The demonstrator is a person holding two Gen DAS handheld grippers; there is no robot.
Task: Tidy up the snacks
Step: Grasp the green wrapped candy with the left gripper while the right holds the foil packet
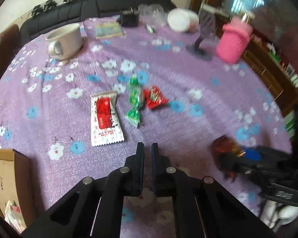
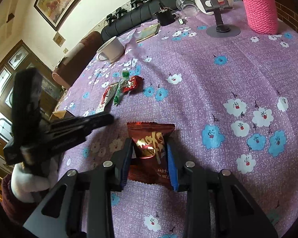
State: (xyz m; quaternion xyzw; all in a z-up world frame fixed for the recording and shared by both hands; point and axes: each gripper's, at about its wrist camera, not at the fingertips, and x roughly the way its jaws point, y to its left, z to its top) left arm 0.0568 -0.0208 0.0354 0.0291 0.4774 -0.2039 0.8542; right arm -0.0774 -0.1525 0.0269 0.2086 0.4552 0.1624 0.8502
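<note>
My right gripper [image 2: 149, 140] is shut on a dark brown snack packet [image 2: 151, 148] with gold lettering, just above the purple floral tablecloth; the packet shows blurred in the left wrist view [image 1: 225, 146]. My left gripper [image 1: 147, 145] is shut and empty, its jaws nearly touching, above the cloth. Ahead of it lie a white and red sachet [image 1: 105, 119], a green wrapped candy [image 1: 136, 101] and a red packet [image 1: 154, 97]. The same three lie together in the right wrist view: sachet [image 2: 107, 97], green candy [image 2: 120, 89], red packet [image 2: 132, 83]. The left gripper [image 2: 109, 119] shows at the left there.
A cardboard box [image 1: 4, 178] sits at the table's near left edge. At the far side stand a white mug [image 1: 65, 39], a booklet [image 1: 109, 30], a phone stand [image 2: 220, 27], a pink knitted holder [image 2: 259, 8], a white bowl [image 1: 180, 19] and a black device [image 2: 164, 16].
</note>
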